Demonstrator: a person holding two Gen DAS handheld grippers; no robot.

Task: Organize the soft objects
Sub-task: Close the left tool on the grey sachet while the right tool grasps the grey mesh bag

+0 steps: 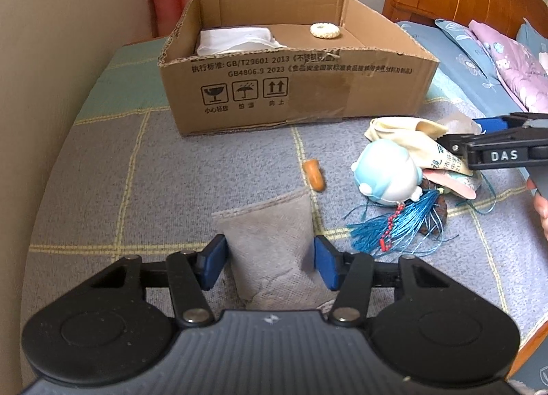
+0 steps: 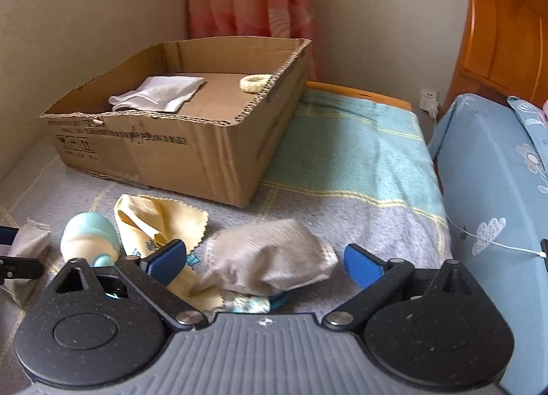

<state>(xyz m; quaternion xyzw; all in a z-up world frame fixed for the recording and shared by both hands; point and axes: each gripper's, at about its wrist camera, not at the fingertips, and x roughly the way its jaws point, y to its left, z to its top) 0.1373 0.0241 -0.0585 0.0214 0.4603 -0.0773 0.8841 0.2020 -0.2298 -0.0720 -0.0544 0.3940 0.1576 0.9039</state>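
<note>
Two open hand-held grippers: left hand-held gripper (image 1: 270,261) straddling grey woven pouch (image 1: 274,244), long axis pointing ahead toward brown cardboard box (image 1: 308,86); right hand-held gripper (image 2: 265,259) over crumpled grey knitted cloth (image 2: 274,254).

The box (image 1: 294,86) sits on the bed (image 1: 102,172). A folded cloth (image 1: 236,40) and a ring (image 1: 324,31) lie inside it. In front of the box lies a pouch (image 1: 270,244), with a toy (image 1: 387,172) to its right.
</note>
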